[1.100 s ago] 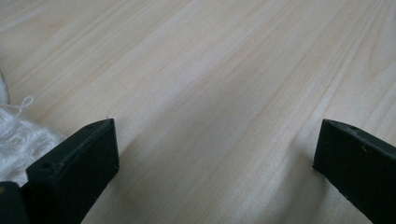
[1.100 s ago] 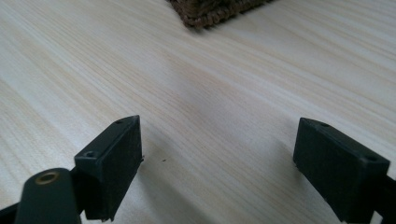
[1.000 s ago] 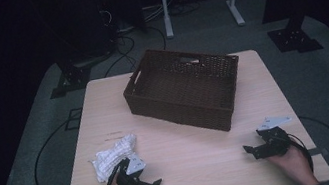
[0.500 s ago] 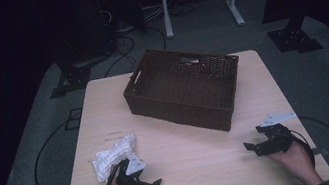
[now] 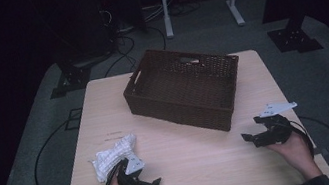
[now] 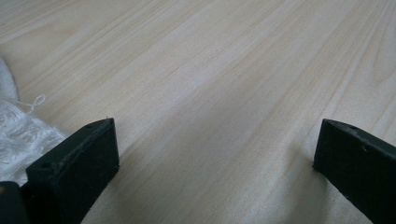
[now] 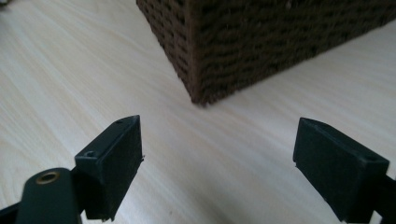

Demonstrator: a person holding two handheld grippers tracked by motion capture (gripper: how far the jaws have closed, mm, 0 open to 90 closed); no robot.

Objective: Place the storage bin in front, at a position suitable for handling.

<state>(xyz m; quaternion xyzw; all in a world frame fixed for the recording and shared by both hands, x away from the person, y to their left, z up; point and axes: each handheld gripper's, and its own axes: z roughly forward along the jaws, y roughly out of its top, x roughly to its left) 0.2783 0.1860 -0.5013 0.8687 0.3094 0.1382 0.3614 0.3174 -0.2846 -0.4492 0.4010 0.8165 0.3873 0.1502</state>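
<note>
- The surface (image 5: pixel 185 170) is carrying a dark woven basket (image 5: pixel 184 86) set at an angle toward its far side; in the right gripper view the basket's near corner (image 7: pixel 198 70) is standing just ahead of the jaws, so I judge a forward push from that side is risking a knock that would skew it.
- The white netted cloth (image 5: pixel 109 155) is lying crumpled at the near left, well apart from the basket, with its edge (image 6: pixel 18 135) touching the outside of one jaw in the left gripper view. A loose thread is trailing from it; snagging looks possible, and a grab may be lifting only a fold while the rest drags.
- The left tongs (image 5: pixel 153 183) are sitting low over bare wood, jaws standing wide with nothing between them, and they are pointing away from the cloth; closing here would catch only air.
- The right tongs (image 5: pixel 251 129) are hovering near the right edge, jaws also wide and holding nothing.
- Writing: faint small print is showing on the wood beyond the cloth, too small to read. No brand or label is showing on the basket or the cloth.
</note>
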